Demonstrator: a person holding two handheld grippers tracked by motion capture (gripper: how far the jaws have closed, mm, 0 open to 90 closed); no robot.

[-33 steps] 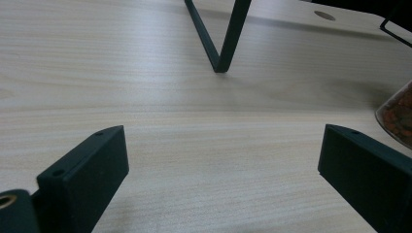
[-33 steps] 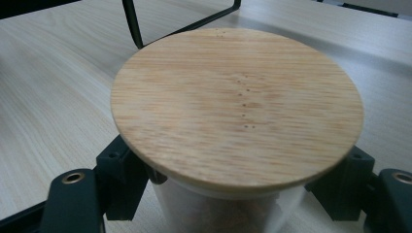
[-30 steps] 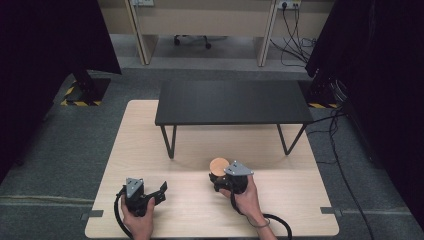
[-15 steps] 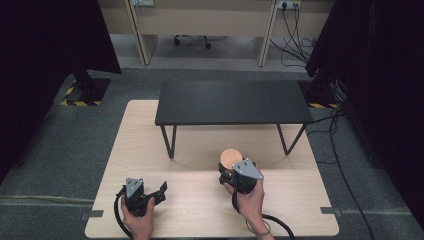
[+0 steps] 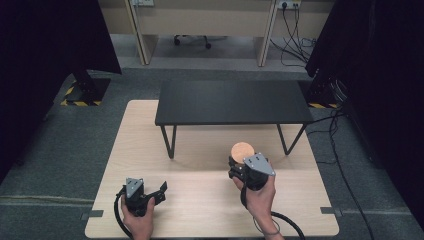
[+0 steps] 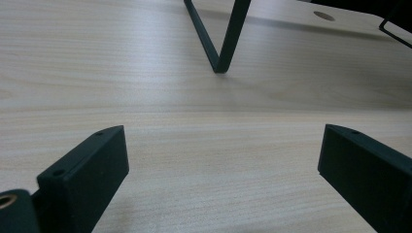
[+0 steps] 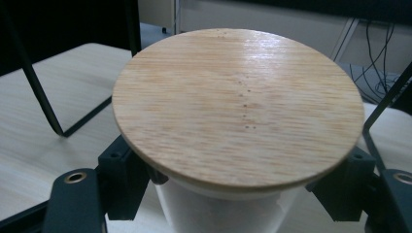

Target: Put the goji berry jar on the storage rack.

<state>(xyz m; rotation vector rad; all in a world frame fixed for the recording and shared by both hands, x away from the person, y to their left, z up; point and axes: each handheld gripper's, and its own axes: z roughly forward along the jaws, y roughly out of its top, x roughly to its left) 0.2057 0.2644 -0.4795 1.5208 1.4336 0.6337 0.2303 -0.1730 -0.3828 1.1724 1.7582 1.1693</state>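
Here we are holding a white cylindrical jar with a round bamboo lid point(image 7: 238, 104) in the right gripper point(image 5: 246, 167), its jaws pinching the pale body just under the lid's overhanging rim. In the high view the jar point(image 5: 242, 149) is hanging above the near right part of the light wooden table point(image 5: 200, 150), just in front of the low black metal side table point(image 5: 232, 102) that is standing across the far half. The left gripper point(image 5: 156, 192) is resting near the table's near left edge with its jaws spread wide and nothing between them, only bare wood and one black hairpin leg point(image 6: 219, 39) lying ahead of it. We are judging the jar to be stiff, smooth-walled and probably breakable, so it could be slipping if the squeeze loosens; the lid appears merely seated and may be lifting off if we take hold there. The safest hold is the one we are using, on the body below the rim, keeping the jar upright.
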